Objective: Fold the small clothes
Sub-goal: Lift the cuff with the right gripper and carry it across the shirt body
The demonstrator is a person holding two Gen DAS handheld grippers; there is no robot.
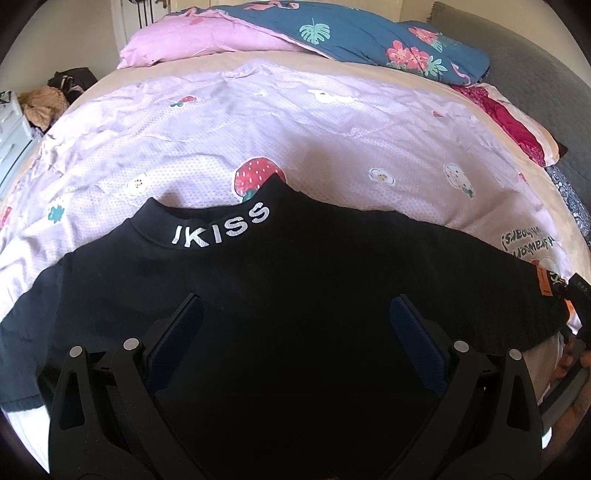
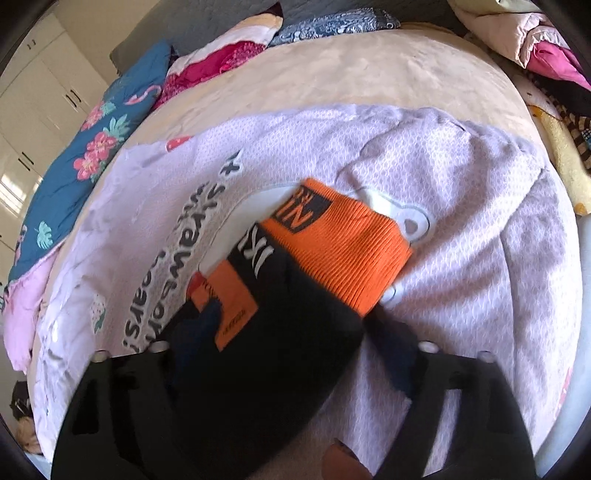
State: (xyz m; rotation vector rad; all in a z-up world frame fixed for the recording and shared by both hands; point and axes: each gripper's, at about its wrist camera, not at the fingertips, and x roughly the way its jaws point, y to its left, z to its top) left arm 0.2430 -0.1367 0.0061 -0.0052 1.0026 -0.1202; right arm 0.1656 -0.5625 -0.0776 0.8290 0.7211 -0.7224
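Observation:
A small black top [image 1: 280, 280] with white "IKISS" lettering on its collar [image 1: 221, 230] lies spread flat on the bed. My left gripper [image 1: 295, 314] is open above the top's body, its jaws wide apart, with nothing between them. In the right wrist view, the top's black sleeve [image 2: 291, 332] with an orange ribbed cuff [image 2: 343, 243] and an orange label [image 2: 232, 306] passes between the fingers of my right gripper [image 2: 291, 332]. The jaws stand wide around the sleeve, and the view is blurred. The orange label also shows at the far right of the left wrist view [image 1: 546, 282].
The bed is covered by a lilac strawberry-print sheet [image 1: 258, 122]. A blue floral quilt [image 1: 369, 33] and a pink blanket [image 1: 192, 40] lie at the far end. A red and cream pillow [image 1: 517, 125] lies at the right edge. Piled clothes [image 2: 546, 48] lie at the far right corner.

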